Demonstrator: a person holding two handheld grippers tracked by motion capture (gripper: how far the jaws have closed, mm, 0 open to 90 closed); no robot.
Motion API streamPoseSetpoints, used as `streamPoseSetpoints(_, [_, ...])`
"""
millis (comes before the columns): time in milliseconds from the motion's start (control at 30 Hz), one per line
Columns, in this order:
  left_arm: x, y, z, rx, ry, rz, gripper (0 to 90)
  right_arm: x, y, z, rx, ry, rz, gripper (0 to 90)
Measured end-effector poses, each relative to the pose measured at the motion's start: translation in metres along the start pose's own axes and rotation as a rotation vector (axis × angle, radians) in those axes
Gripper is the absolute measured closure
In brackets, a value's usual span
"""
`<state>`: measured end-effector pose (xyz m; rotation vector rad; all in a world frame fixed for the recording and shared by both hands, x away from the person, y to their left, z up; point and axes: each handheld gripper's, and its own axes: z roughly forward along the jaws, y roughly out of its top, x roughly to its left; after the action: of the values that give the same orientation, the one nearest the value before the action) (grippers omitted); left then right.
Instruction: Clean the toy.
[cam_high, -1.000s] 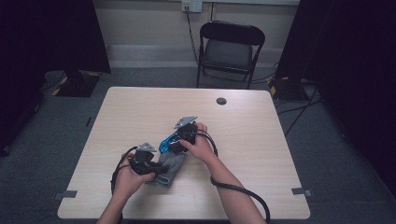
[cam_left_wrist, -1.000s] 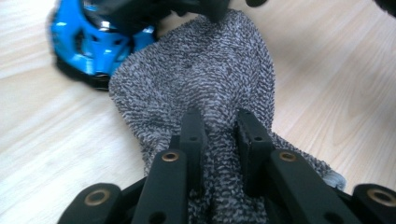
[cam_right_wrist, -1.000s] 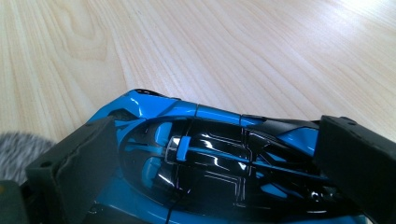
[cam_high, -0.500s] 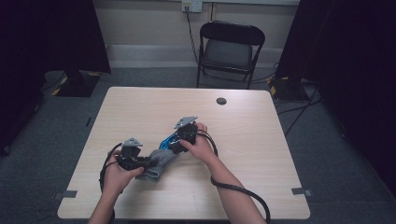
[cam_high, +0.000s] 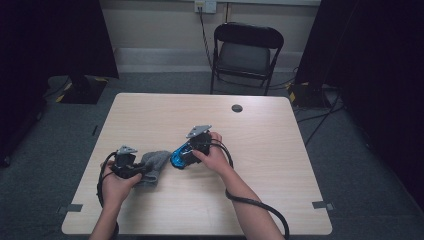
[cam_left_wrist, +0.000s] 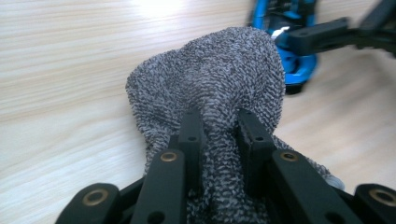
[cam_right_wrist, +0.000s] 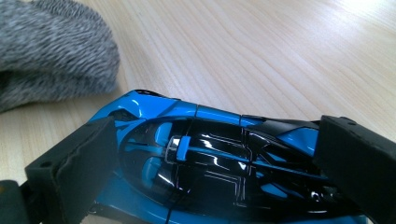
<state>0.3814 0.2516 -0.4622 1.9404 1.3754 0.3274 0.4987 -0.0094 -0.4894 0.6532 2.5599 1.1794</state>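
Our left gripper (cam_left_wrist: 219, 135) pinches the grey knitted fabric sock (cam_left_wrist: 215, 74); just right, our right gripper (cam_right_wrist: 215, 163) clamps the glossy blue-and-black toy car (cam_right_wrist: 210, 158) on the pale wooden table (cam_high: 280, 150).

Grey sock (cam_left_wrist: 219, 79) bunched, on table; blue toy car (cam_right_wrist: 210, 158) beside.

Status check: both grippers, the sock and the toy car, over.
Left gripper shut on grey sock. Right gripper clamps blue toy car on table. Sock clear of car; nothing in the way.
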Motion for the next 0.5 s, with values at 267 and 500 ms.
streamPoseSetpoints(267, [-0.006, 0.000, 0.016, 0.038, 0.039, 0.031, 73.6, 0.001, 0.000, 0.000, 0.001, -0.001, 0.002, 0.0])
streamPoseSetpoints(500, [-0.022, 0.004, 0.024, 0.119, 0.019, 0.091, 74.2, 0.001, 0.001, 0.000, 0.006, -0.001, 0.005, 0.0])
